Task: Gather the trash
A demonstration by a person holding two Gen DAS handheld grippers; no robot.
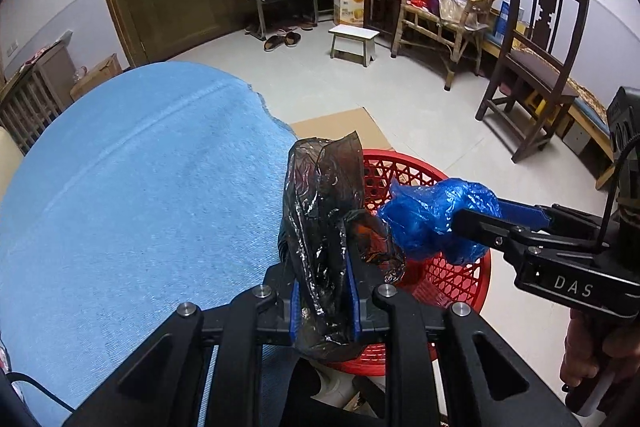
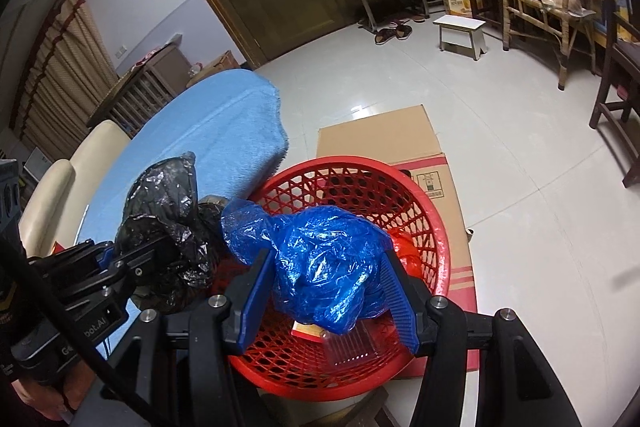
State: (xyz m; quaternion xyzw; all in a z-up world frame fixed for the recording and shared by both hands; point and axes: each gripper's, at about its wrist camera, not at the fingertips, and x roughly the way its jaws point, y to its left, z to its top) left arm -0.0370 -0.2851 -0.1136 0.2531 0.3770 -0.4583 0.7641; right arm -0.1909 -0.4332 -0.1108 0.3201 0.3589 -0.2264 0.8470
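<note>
Both tongs loaded over red basket (image 2: 436,227): left gripper (image 1: 324,283) pinches black bag (image 1: 320,211), right gripper (image 2: 326,291) clamps blue bag (image 2: 320,259). Black bag probably near the rim; centre it, then release.

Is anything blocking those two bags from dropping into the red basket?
Nothing visible. The blue bag hangs over the open basket; the black bag is at its rim, beside the blue cloth.

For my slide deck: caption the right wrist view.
Right gripper holds a crumpled blue plastic bag over the red basket.
</note>
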